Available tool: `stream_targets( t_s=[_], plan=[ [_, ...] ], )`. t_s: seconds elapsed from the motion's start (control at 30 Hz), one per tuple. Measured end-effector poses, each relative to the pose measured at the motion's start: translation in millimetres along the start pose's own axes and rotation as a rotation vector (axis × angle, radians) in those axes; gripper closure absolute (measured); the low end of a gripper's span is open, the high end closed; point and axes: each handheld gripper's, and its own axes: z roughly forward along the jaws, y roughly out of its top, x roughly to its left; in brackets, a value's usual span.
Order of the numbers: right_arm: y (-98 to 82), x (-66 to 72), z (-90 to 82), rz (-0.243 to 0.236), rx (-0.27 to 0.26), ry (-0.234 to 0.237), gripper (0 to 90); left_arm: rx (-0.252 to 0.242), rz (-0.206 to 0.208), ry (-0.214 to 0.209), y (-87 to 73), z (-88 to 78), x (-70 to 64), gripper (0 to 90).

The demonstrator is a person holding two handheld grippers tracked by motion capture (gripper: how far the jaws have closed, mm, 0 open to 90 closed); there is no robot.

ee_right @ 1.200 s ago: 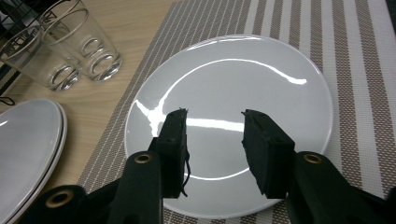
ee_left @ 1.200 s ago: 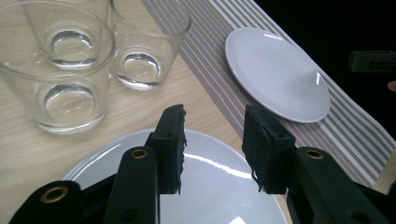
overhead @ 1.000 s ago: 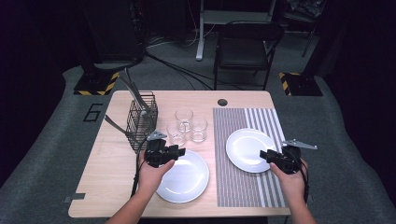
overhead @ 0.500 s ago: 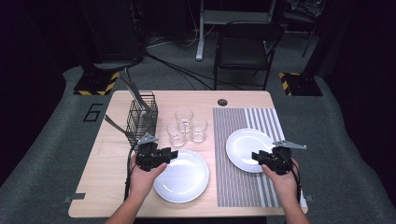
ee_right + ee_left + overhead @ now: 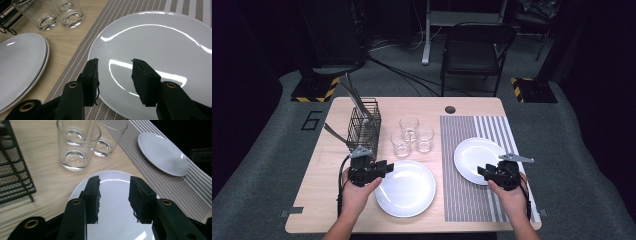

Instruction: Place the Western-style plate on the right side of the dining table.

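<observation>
Your left gripper [image 5: 382, 169] hovers over the left rim of the near plate [image 5: 406, 188], which in the right gripper view looks like two stacked plates, by the table's [image 5: 314, 175] front edge. Its jaws are apart and empty, having just closed a little. Your right gripper [image 5: 486, 172] hangs at the front rim of the far plate [image 5: 477, 159] on the striped mat [image 5: 457, 200], its empty jaws just opening. This looks like the approach; next, lower onto a rim. The glasses [image 5: 412, 135] stand beyond.

We see two white plates [image 5: 405, 188] [image 5: 477, 159], a grey striped mat [image 5: 462, 200], a light wood worktop [image 5: 322, 200], clear glasses [image 5: 409, 127], a black wire basket [image 5: 363, 125] and black fingers [image 5: 92, 197].
</observation>
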Motion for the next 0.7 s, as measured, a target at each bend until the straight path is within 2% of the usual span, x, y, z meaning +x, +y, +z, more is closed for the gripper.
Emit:
stream_targets(
  t_s=[0.27, 0.43, 0.63, 0.7],
  plan=[
    [-4.4, 2.7, 1.0, -0.009, 0.0, 0.002, 57.0, -0.021, -0.027, 0.006, 2.4, -17.2, 9.2, 60.5],
    [-3.7, 5.1, 1.9, -0.01, -0.01, 0.007, 57.1, -0.043, -0.002, 0.036, 7.8, -31.1, 13.4, 62.7],
    [-3.1, 5.4, 3.4, -0.009, -0.013, 0.017, 57.1, -0.049, -0.032, 0.035, 10.8, -42.8, 20.2, 62.9],
    [-4.4, 5.0, 4.2, -0.005, -0.01, 0.022, 57.1, -0.043, -0.029, 0.042, 10.9, -44.9, 22.3, 63.0]
  ],
)
